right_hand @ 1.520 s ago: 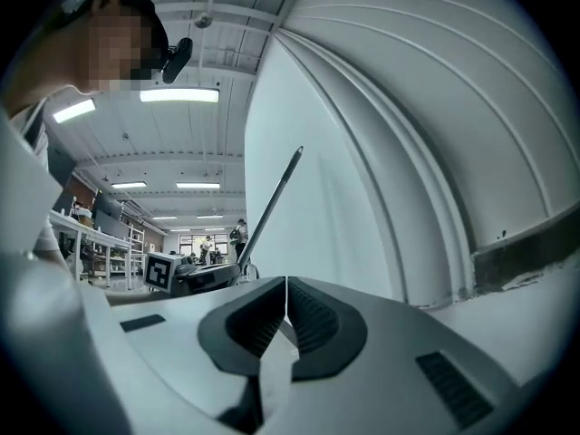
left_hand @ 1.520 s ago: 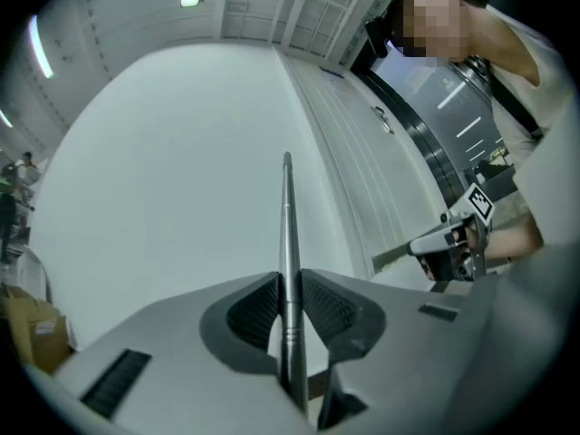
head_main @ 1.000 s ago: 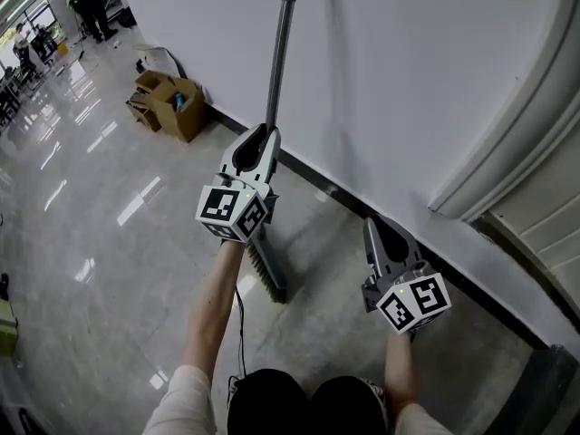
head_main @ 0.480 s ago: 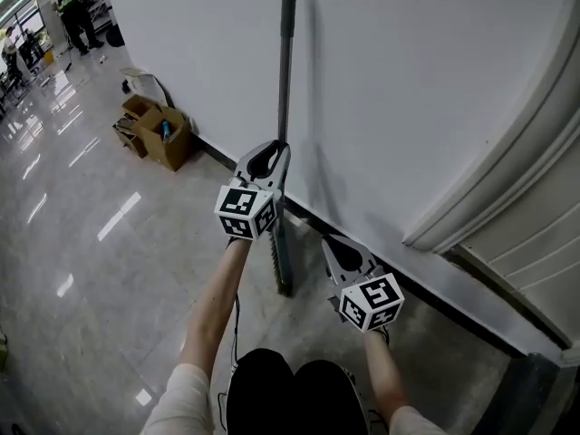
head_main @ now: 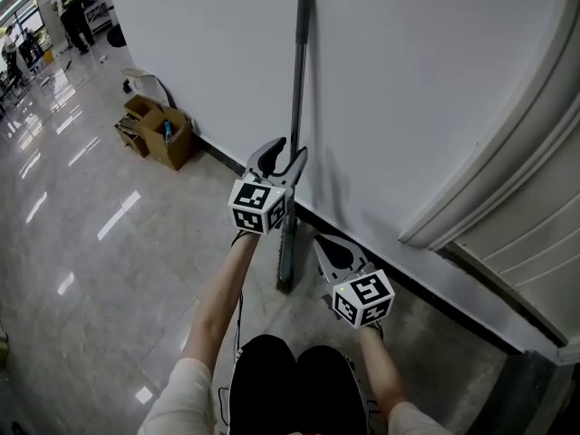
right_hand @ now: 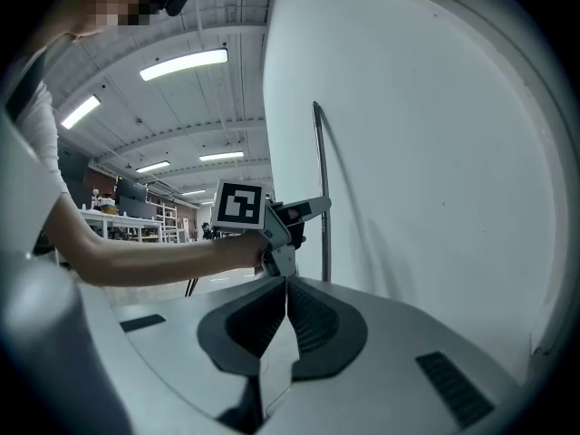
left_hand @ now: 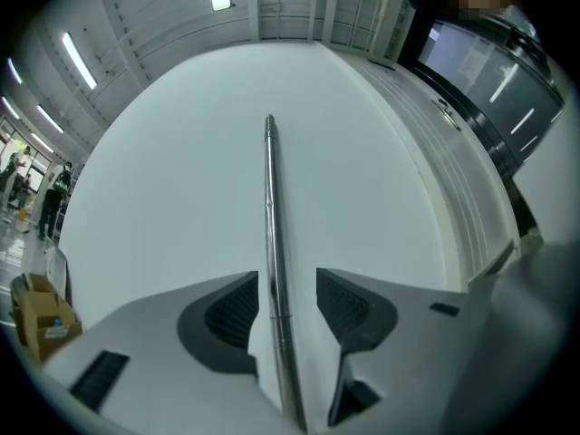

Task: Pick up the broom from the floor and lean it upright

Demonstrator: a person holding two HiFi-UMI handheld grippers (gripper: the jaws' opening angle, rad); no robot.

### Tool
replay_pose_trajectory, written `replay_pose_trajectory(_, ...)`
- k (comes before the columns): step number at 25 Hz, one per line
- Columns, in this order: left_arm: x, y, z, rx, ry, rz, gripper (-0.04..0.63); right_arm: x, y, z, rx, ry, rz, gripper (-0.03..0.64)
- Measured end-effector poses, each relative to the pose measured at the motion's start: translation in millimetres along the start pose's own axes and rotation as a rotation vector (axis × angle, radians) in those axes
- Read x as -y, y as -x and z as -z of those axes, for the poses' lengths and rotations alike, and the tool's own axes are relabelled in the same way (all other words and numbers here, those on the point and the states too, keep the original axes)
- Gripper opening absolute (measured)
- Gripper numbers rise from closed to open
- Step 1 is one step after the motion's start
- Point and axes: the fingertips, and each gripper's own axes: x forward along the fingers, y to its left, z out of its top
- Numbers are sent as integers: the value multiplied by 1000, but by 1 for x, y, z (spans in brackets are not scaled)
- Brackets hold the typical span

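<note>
The left gripper (left_hand: 288, 284) is pictured with its jaws opening, the broom (head_main: 297, 89) handle running between the pads. The right gripper (right_hand: 286, 288) is held closed and empty, low beside the brush end. The broom is stood upright on the floor (head_main: 91, 243), leaned against the white wall (head_main: 408, 80).
</note>
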Motion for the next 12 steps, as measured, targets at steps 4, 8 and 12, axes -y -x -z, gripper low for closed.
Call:
replay_pose_trajectory(4, 1, 17, -13, -6, 14, -26, 227, -7, 4, -12, -3, -4, 3, 15)
replay_pose_trajectory(8, 5, 45, -43, 3, 16, -57, 227, -9, 6, -40, 20, 9, 19, 15)
replay_pose_trajectory(12, 25, 93, -61, 37, 129, -84, 225, -5, 13, -65, 68, -30, 61, 15)
